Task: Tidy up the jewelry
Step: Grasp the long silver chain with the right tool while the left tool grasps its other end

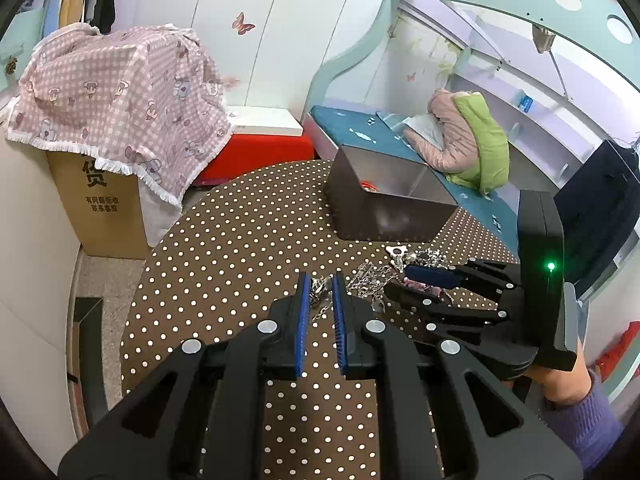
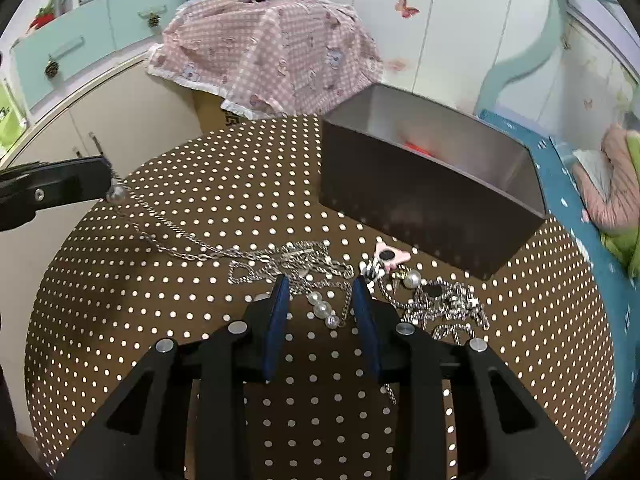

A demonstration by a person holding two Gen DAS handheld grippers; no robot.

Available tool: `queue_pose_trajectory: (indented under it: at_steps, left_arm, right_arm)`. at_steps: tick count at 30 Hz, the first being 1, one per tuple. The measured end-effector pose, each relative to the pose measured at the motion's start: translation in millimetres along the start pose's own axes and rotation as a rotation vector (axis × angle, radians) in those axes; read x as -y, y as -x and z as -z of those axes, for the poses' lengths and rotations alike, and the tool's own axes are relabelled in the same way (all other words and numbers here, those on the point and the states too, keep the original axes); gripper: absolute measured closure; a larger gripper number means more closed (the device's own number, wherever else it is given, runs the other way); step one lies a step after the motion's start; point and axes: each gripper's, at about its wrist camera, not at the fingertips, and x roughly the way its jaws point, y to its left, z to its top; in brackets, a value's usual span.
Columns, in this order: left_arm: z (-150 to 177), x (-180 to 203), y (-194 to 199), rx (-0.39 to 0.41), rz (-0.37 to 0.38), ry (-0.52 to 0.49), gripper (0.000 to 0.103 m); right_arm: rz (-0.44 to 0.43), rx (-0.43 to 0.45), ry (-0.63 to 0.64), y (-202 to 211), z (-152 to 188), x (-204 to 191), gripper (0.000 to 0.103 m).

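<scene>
A pile of silver chains and pearl pieces [image 2: 304,268] lies on the brown dotted table [image 2: 200,360], with a pink charm [image 2: 390,257] and a tangled beaded cluster [image 2: 444,304] to its right. My left gripper [image 1: 320,280] is shut on a silver chain [image 1: 318,292]; in the right wrist view that chain [image 2: 168,220] hangs from the left gripper's tip [image 2: 106,178] with a pearl [image 2: 115,194] at the top. My right gripper [image 2: 322,286] is open over a pearl strand [image 2: 322,310]. A dark metal-lined box [image 2: 424,196] stands behind, with something red inside.
A cardboard box [image 1: 104,208] under a pink checked cloth [image 1: 120,92] stands left of the table. A blue bench [image 1: 384,140] with a pink and green jacket [image 1: 468,140] runs behind the metal box [image 1: 384,204]. A red stool [image 1: 256,152] is beyond.
</scene>
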Motion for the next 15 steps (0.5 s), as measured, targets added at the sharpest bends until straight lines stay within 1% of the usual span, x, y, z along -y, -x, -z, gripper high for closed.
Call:
queue_pose_trajectory:
  at_steps: [3,4,7,9,12,14,15]
  left_arm:
    - [0,3,1,0.0,0.007,-0.006,0.092]
    - [-1,4,1,-0.001,0.009,-0.008,0.092]
    - [-2,7,1,-0.003,0.018,-0.011,0.092]
    - [-4,7,1,-0.004,0.025,-0.015,0.092]
    - [-6,10,-1,-0.009,0.036,-0.017,0.092]
    - [-10,11,-3,-0.014,0.045,-0.015,0.092]
    - [-11,12,-4,-0.016,0.048,-0.016,0.092]
  right_arm:
    - [-0.022,-0.011,0.02,-4,-1,-1,0.077]
    - [-0.024,-0.018,0.021,-6,-1,-1,0.08]
    - [-0.049,-0.028,0.008,-10,1,5,0.082]
    - [-0.05,-0.03,0.01,-9,2,8,0.085]
    - [-0.068,-0.032,0.04,-9,3,11,0.085]
    - [-0.049,-0.034,0.08,-9,4,5,0.085]
    - [-0.04,-0.031,0.099,-10,4,2,0.088]
